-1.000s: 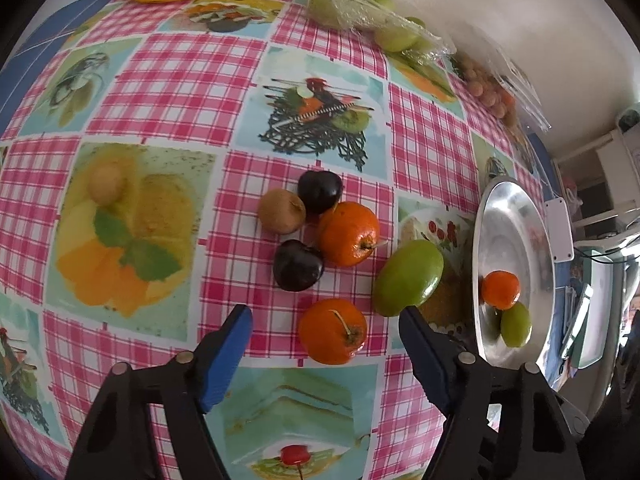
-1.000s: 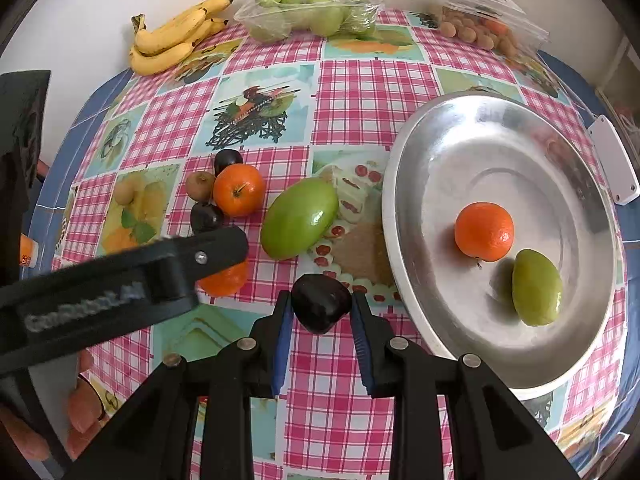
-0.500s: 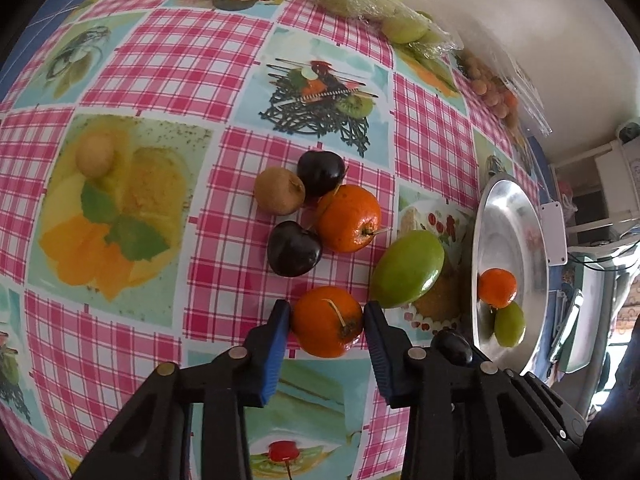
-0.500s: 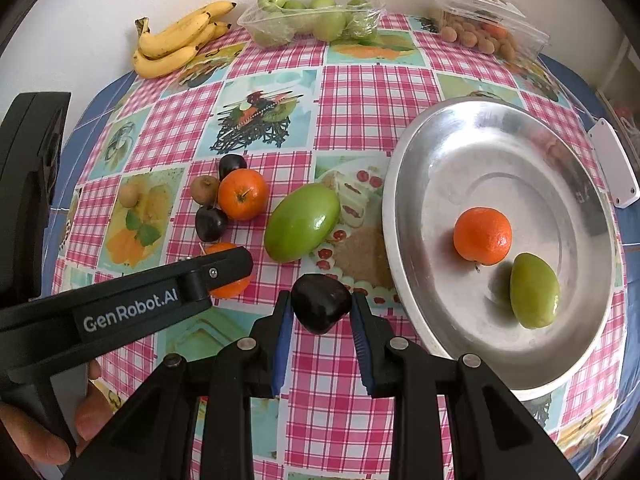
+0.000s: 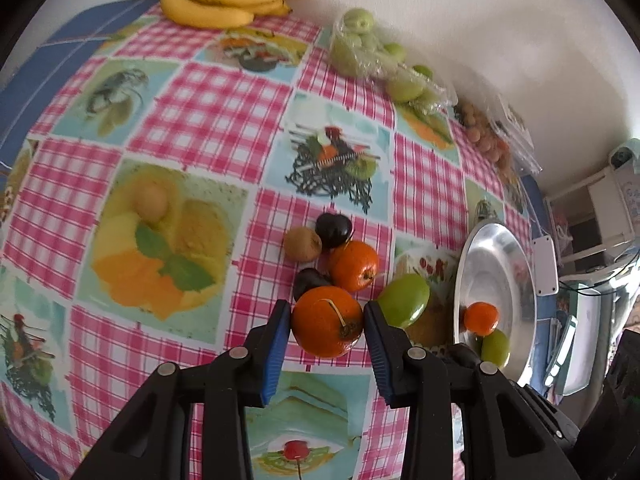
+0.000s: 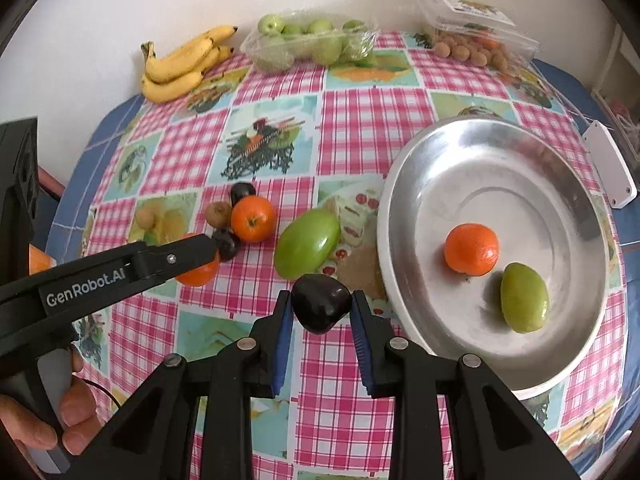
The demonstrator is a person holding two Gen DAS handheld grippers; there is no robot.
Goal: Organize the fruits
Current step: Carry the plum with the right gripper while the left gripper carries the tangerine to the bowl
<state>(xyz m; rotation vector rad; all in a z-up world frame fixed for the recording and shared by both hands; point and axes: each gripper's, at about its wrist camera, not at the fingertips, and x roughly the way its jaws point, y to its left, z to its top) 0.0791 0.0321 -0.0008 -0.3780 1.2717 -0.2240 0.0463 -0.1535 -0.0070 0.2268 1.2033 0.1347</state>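
Left gripper (image 5: 326, 322): fingers just closed onto an orange (image 5: 326, 320), pinching it, seemingly a little above the table (image 5: 208, 108). Right gripper (image 6: 321, 308): fingers pinching a dark plum (image 6: 321, 307), near the tray's (image 6: 520, 152) left rim. In the tray: another orange (image 6: 471, 248) and a small green fruit (image 6: 523, 298). On the table, left of the tray: a big green fruit (image 6: 307, 242), a third orange (image 6: 253, 218), a kiwi (image 6: 218, 214), two more plums, clustered close. Far edge: bananas (image 6: 180, 64) and bagged green apples (image 6: 312, 42).
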